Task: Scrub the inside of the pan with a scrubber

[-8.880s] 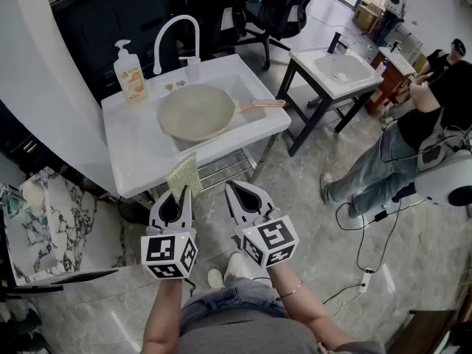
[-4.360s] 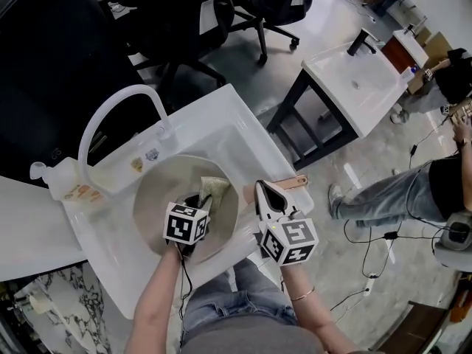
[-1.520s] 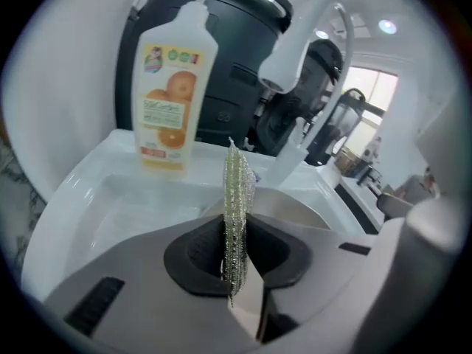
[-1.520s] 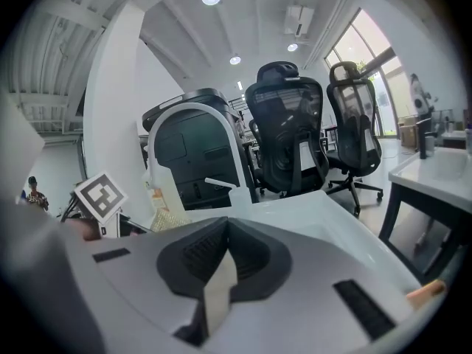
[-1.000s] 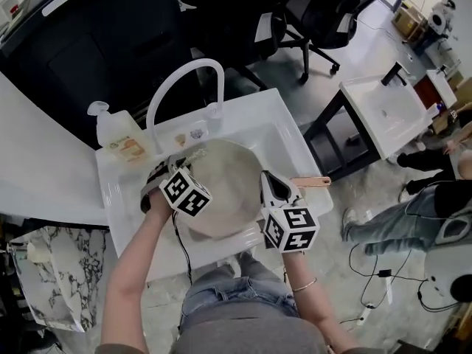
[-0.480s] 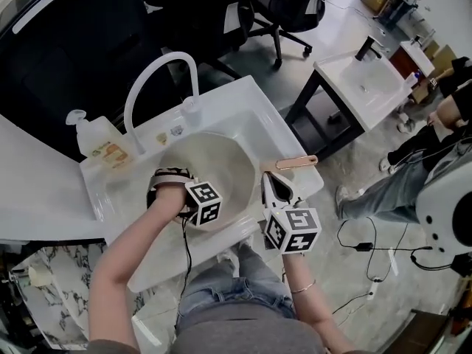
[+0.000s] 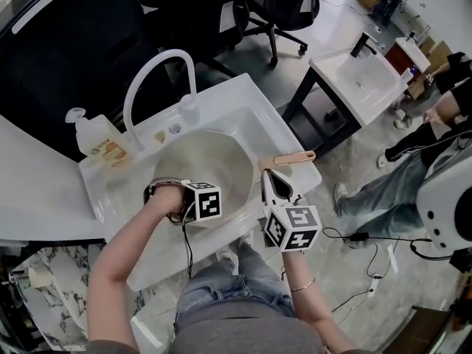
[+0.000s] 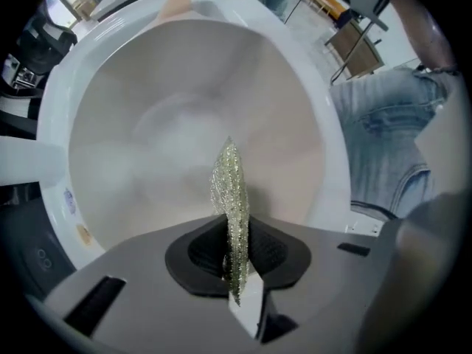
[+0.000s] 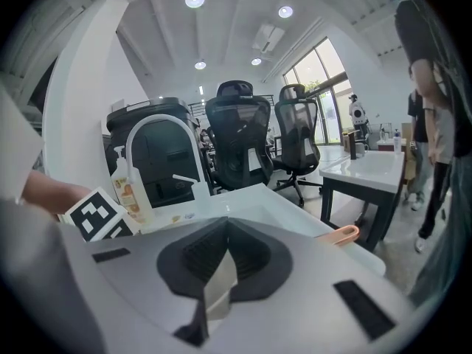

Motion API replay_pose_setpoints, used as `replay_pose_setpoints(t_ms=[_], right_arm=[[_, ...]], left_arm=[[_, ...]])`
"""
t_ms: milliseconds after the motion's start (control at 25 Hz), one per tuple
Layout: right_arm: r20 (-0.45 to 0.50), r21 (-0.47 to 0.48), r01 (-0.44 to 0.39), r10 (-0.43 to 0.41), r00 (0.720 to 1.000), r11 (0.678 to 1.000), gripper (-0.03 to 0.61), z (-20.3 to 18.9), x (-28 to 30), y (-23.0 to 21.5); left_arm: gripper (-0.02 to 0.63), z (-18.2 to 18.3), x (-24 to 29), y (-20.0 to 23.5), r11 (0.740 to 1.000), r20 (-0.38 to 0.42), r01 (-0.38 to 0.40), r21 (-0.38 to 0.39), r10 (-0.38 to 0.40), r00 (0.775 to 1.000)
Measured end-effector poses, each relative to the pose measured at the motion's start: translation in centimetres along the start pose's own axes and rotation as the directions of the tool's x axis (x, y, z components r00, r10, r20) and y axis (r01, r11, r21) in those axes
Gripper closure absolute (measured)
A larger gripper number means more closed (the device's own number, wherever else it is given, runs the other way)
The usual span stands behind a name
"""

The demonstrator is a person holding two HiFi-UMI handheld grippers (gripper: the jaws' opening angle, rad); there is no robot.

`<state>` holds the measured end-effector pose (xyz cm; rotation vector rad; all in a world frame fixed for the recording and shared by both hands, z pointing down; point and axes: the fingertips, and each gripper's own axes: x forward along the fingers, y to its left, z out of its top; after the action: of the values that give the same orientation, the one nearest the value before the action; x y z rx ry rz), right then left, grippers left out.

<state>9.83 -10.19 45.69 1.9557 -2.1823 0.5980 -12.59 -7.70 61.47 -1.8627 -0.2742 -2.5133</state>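
Note:
A wide beige pan fills the sink basin, its copper handle pointing right. My left gripper is shut on a thin greenish mesh scrubber, which stands on edge over the pan's inner wall. In the head view its marker cube sits over the pan's near-left rim, and the hand and cube hide the jaws. My right gripper hovers at the sink's front right corner, just short of the handle, shut with nothing in it.
The pan lies in a white sink with a tall arched faucet. A soap dispenser bottle stands at the back left. Office chairs and a second sink table are behind. A person stands at right.
The left gripper has slid with the scrubber from the pan's far-left rim toward its near-left side. The right gripper has stayed by the handle.

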Motion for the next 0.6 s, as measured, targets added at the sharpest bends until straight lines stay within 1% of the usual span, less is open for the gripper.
replay_pose_setpoints(t_ms=[120, 280, 480, 600], right_arm=[[0.006, 0.0, -0.007, 0.007, 1.0, 1.0, 0.568, 0.2, 0.1, 0.1], [0.006, -0.005, -0.017, 0.017, 1.0, 1.0, 0.568, 0.2, 0.1, 0.2], [0.001, -0.003, -0.015, 0.015, 1.0, 1.0, 0.568, 0.2, -0.2, -0.7], [0.003, 0.0, -0.012, 0.012, 1.0, 1.0, 0.568, 0.4, -0.2, -1.4]], left_arm=[[0.551, 1.3, -0.4, -1.7, 0.995, 0.065, 0.099, 0.0, -0.099, 0.993], [0.551, 2.5, -1.0, -2.4, 0.986, 0.129, 0.165, -0.026, -0.16, 0.979], [0.551, 4.8, -1.8, -3.3, 0.965, 0.221, 0.257, -0.043, -0.242, 0.945], [0.551, 6.5, -2.4, -3.7, 0.948, 0.292, 0.314, -0.056, -0.285, 0.913]])
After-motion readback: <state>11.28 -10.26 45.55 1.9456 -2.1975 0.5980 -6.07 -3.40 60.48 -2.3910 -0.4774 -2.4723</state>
